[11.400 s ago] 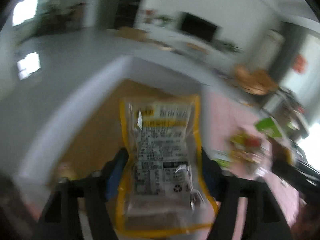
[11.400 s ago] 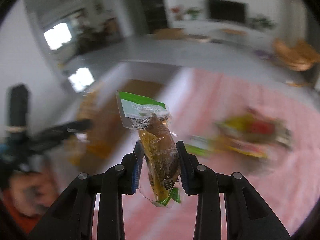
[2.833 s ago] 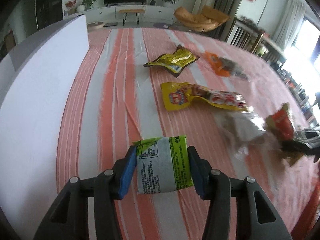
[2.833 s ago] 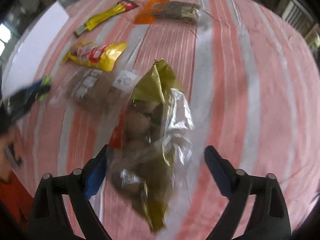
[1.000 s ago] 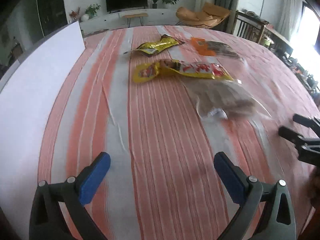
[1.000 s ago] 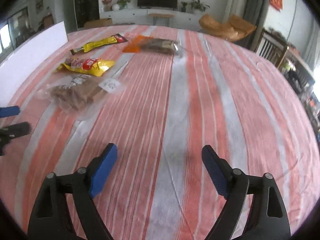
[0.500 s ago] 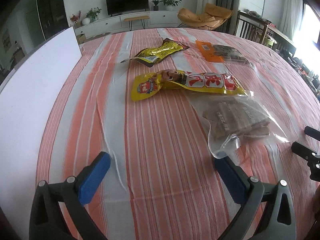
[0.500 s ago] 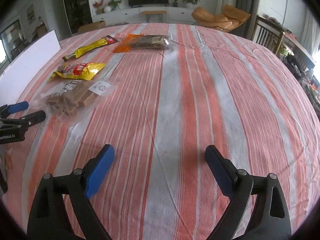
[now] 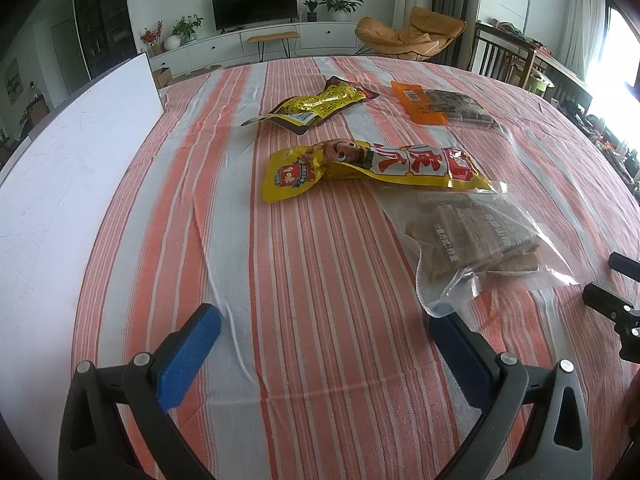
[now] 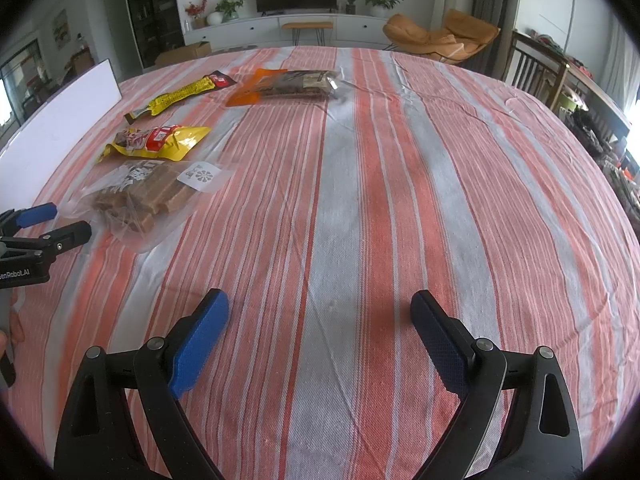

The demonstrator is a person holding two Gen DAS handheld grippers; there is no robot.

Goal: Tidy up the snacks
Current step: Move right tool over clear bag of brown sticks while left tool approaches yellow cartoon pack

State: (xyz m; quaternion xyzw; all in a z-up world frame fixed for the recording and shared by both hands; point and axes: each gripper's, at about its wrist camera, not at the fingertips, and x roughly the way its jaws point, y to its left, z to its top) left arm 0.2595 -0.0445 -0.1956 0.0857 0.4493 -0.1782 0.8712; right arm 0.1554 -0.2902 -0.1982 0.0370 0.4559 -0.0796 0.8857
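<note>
Both tools, left tool (image 9: 324, 338) and right tool (image 10: 320, 322), are hovering wide apart and empty, the clear bag (image 9: 472, 240) lying at two o'clock, likely next

Landmark: clear plastic bag of brown wafer bars (image 9: 472, 236), lying on the red-and-white striped tablecloth (image 9: 320, 280).
- Long yellow foil snack packet (image 9: 372, 168): just behind the bag, touching its far edge.
- Crinkled yellow-and-brown foil packet (image 9: 316, 106): farther behind, to the left.
- Orange-topped clear packet of dark snacks (image 9: 440, 106): farther behind, to the right.
- Flat white board (image 9: 72, 168): well left of the bag, along the cloth's edge.
</note>
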